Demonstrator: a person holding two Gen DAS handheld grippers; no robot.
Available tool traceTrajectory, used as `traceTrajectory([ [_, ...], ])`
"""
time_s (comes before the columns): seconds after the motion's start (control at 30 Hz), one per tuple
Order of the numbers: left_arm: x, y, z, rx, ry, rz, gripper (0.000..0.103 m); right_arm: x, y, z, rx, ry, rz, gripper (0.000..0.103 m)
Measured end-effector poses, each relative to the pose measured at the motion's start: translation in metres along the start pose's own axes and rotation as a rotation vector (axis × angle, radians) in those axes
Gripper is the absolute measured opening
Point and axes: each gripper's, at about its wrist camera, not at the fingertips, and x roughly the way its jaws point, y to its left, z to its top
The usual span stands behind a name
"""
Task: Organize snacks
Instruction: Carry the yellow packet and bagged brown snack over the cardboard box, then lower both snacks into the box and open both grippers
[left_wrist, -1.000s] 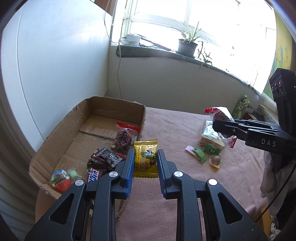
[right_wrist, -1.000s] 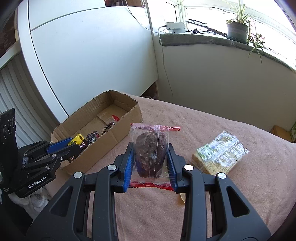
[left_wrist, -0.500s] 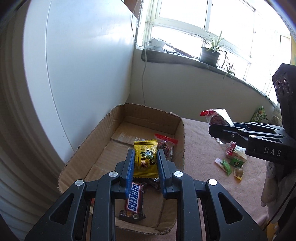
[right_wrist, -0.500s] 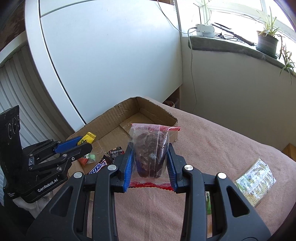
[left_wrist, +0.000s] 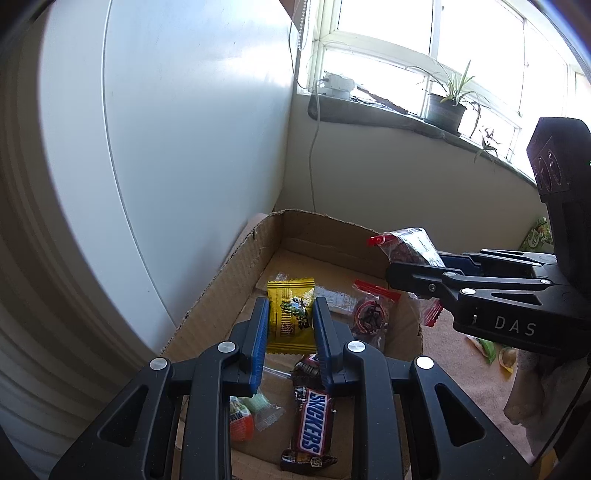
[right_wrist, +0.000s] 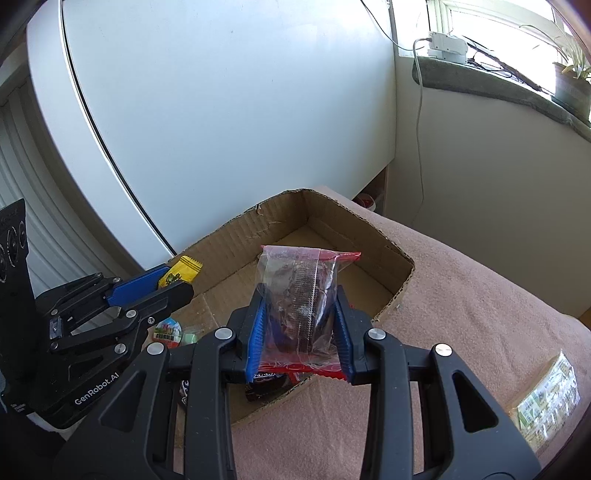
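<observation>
Yellow foil snack packet (left_wrist: 290, 315), clamped in left gripper (left_wrist: 289, 334), and clear red-edged bag of dark snacks (right_wrist: 300, 299), gripped by right gripper (right_wrist: 300, 334), now hang over open cardboard box (right_wrist: 236, 236) after crossing from pink cloth (right_wrist: 480, 295); drop-off likely next.

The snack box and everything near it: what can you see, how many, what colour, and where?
cardboard box: one, brown, on the cloth
table cloth: one, pink, under the box
Snickers bar: one, brown, in the box
egg-shaped treat: one, orange and white, in the box
clear packet with red ends: one, in the box
potted plant: one, green, on the sill
yellow packet: one, held over the box
clear bag of dark snack: one, held over the box
left gripper: black and blue, shut on the yellow packet
right gripper: black and blue, shut on the bag
</observation>
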Motion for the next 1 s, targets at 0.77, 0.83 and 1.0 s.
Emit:
traceTrajectory([
  [0.77, -0.004, 0.012, 0.000, -0.021, -0.013, 0.040, 0.043, 0.016, 0.001, 0.008, 0.000, 0.007, 0.000, 0.061],
  [0.83, -0.007, 0.012, 0.001, -0.019, -0.017, 0.041, 0.043, 0.011, 0.001, 0.008, 0.004, 0.001, -0.002, 0.061],
  [1.0, -0.016, 0.006, 0.001, -0.005, -0.030, 0.037, 0.043, -0.002, -0.001, 0.006, 0.010, -0.014, -0.013, 0.063],
])
